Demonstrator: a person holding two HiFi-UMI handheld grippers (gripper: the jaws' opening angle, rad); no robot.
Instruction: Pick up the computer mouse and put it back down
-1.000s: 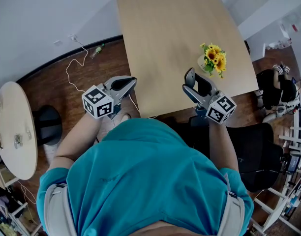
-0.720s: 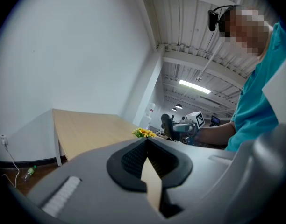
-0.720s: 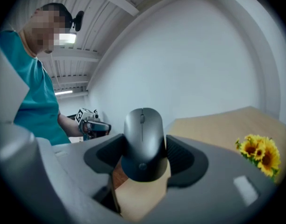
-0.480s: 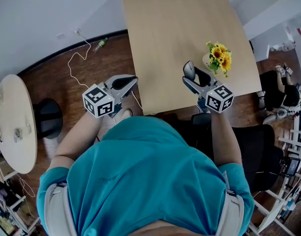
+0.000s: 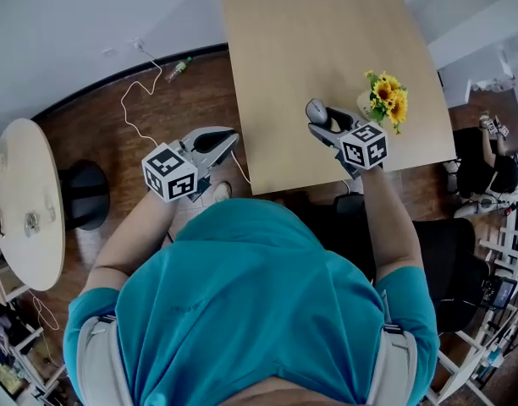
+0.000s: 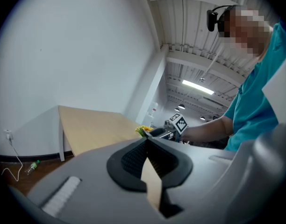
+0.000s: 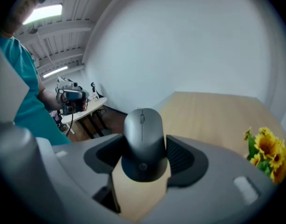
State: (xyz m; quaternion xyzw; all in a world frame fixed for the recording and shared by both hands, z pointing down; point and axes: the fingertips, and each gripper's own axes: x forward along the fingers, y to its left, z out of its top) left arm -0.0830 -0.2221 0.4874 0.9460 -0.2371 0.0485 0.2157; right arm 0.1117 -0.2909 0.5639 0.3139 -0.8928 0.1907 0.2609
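A dark grey computer mouse (image 7: 143, 136) sits between the jaws of my right gripper (image 7: 144, 149), whose black pads press on both its sides. In the head view the mouse (image 5: 316, 110) and right gripper (image 5: 321, 118) hang over the near part of the light wooden table (image 5: 301, 41), tilted down toward it, just left of the flowers. My left gripper (image 5: 215, 139) is off the table's left edge, over the wooden floor. Its jaws (image 6: 146, 143) are shut with nothing between them.
A small pot of yellow sunflowers (image 5: 386, 100) stands on the table close to the right of the mouse. A black office chair (image 5: 449, 260) is to the right, a round white table (image 5: 26, 210) to the left. A white cable (image 5: 136, 100) and a bottle (image 5: 179, 68) lie on the floor.
My right gripper has moved forward over the table and sunk toward it, tipping further down, with the mouse still in it. The left gripper has hardly shifted.
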